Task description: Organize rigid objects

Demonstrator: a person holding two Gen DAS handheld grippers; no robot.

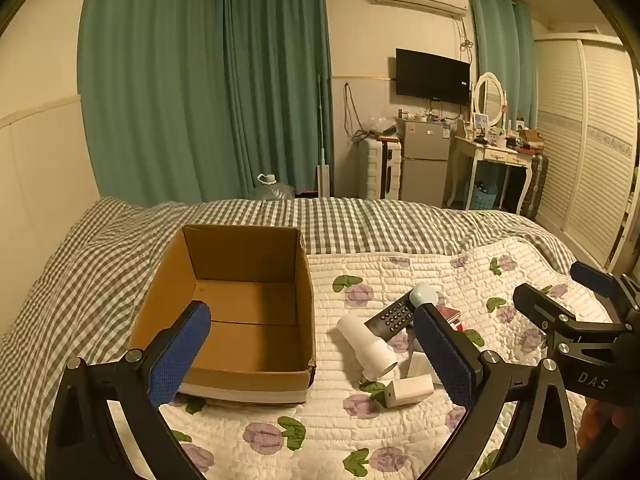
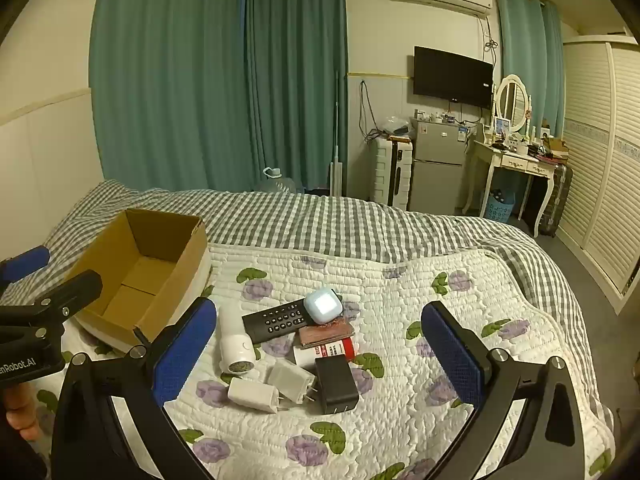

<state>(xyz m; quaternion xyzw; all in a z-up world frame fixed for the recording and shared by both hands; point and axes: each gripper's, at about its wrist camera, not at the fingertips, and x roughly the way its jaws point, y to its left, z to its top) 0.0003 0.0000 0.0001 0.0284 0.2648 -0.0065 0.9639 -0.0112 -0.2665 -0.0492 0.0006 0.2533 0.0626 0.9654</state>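
Rigid objects lie in a small heap on the white quilt with purple flowers (image 2: 400,432), in the lower middle of the right wrist frame. Nearest to the camera are a white plug adapter (image 2: 253,395), a second white charger block (image 2: 291,379) and a black charger block (image 2: 336,385), close together. Just behind them lies a white bottle with a red band (image 2: 325,351), then a brown wallet-like case (image 2: 326,334). To the left lies a white cylinder device (image 2: 234,346) on its side. A black remote control (image 2: 276,320) rests partly on it, and a pale blue rounded case (image 2: 322,305) sits on the far end of the remote.

The right gripper (image 2: 316,348) has its blue-padded fingers (image 2: 182,354) wide open around the heap and holds nothing. The left gripper (image 1: 312,354) is also wide open and holds nothing; it hangs before the open brown cardboard box (image 1: 306,292), which stands on the bed at the left of the heap.

Farther away lies a grey checked blanket (image 2: 360,224), and behind it hang green curtains (image 2: 200,80).
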